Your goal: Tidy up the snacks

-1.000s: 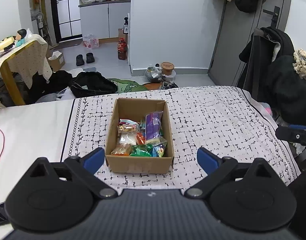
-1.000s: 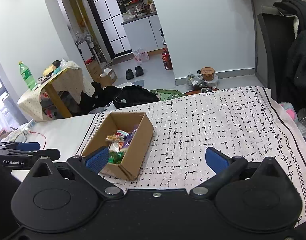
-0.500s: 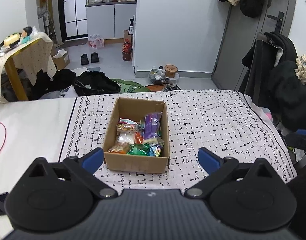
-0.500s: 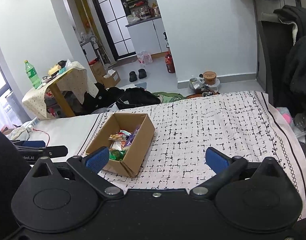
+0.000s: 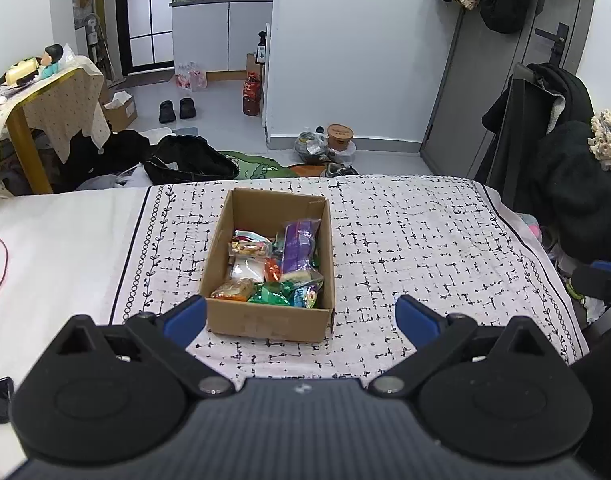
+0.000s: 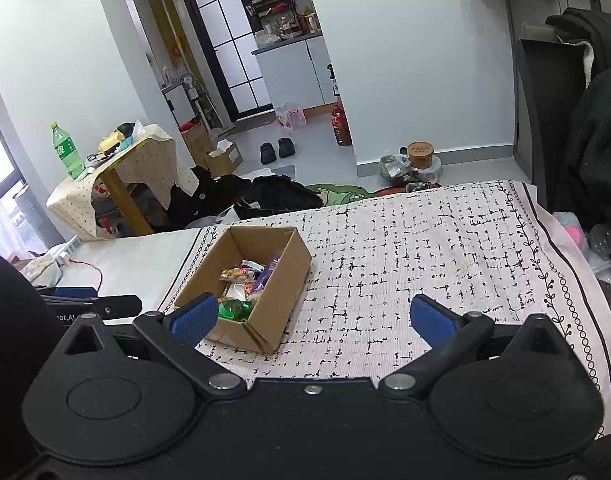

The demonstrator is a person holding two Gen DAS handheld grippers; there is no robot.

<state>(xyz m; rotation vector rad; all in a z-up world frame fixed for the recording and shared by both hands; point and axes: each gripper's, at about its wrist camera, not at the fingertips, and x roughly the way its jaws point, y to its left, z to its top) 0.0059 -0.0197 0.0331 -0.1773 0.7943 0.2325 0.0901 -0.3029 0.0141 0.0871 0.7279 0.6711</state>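
An open cardboard box sits on a white cloth with black dashes covering a table; inside lie mixed snack packets, among them a tall purple packet leaning at the box's right wall; the left gripper hovers just short of the box, blue-padded fingers spread wide, holding nothing; the right gripper hangs to the box's right, equally spread and empty.

White walls, grey floor, dark door, draped side table, glass-paned door.
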